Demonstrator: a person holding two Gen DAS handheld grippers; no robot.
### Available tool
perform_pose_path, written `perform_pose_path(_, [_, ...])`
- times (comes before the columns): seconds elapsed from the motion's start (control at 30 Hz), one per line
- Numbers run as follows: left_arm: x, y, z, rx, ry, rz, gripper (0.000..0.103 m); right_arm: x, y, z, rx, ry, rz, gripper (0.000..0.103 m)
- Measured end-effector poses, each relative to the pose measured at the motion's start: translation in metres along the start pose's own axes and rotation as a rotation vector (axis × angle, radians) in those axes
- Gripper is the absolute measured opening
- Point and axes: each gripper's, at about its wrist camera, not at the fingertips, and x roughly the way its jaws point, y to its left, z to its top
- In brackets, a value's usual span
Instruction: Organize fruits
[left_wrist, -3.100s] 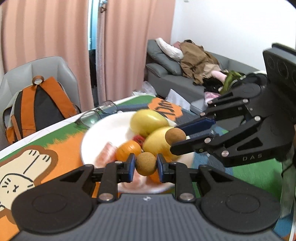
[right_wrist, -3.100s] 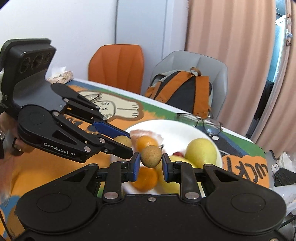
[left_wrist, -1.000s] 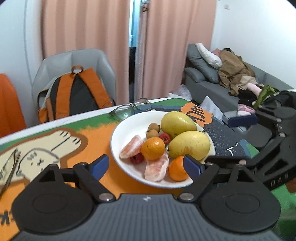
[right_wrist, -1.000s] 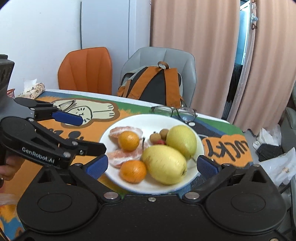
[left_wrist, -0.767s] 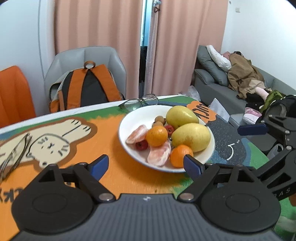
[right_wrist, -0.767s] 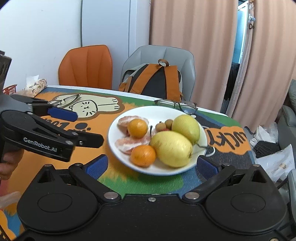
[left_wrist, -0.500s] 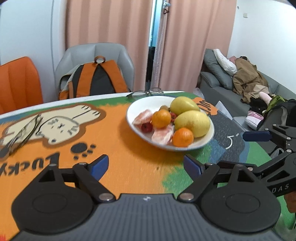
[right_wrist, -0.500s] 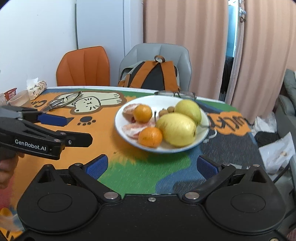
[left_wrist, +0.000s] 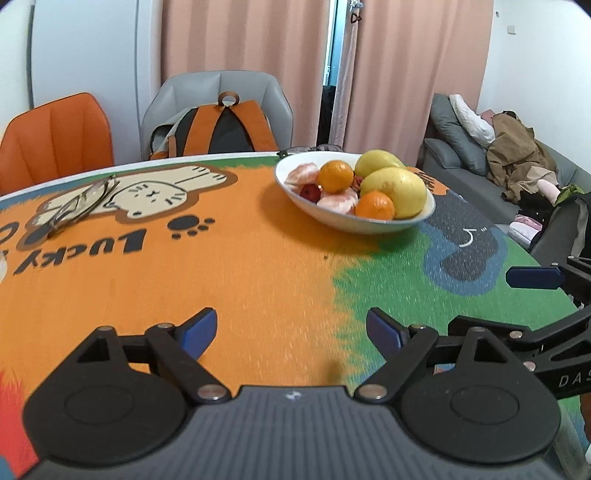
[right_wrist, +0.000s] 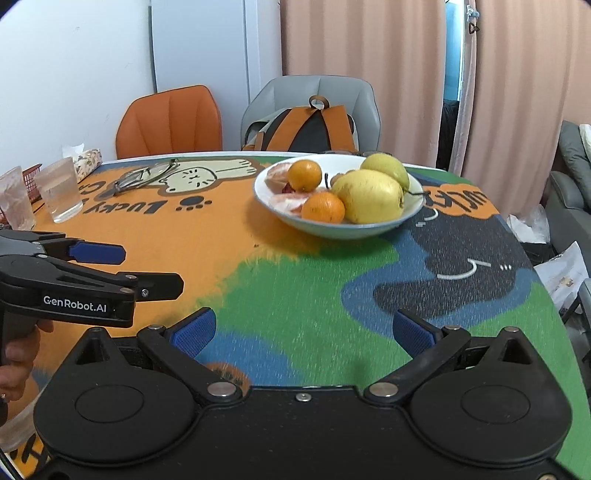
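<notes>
A white bowl sits on the far side of the table. It holds two yellow mangoes, two oranges, peeled citrus pieces, a red lychee and small brown fruits. My left gripper is open and empty, low over the table, well short of the bowl. My right gripper is open and empty, also short of the bowl. Each gripper shows at the side of the other's view, the right one and the left one.
A colourful cat-print mat covers the table. Glasses lie at the far left. Two clear cups stand at the left edge. An orange chair and a grey chair with a backpack stand behind; a sofa is at right.
Both grippers let go of small brown fruits into the bowl, opened, and have pulled back and down from the bowl, which now sits farther away.
</notes>
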Motion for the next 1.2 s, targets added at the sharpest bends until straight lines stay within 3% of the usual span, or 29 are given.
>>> perform_pose_path(0.3, [-0.008,-0.007,-0.027,-0.029,0.019,0.004,0.087,-0.004,0.007,-0.019,0.002,-0.013,-0.007,0.103])
perform_pose_path(0.7, [-0.022,-0.007,-0.040,-0.061,0.022,0.017,0.087,-0.006,0.012,-0.031,0.000,-0.009,-0.003,0.103])
perform_pose_path(1.2, [-0.058,-0.011,-0.056,-0.062,-0.043,0.040,0.087,-0.032,0.008,-0.044,0.017,-0.050,-0.020,0.103])
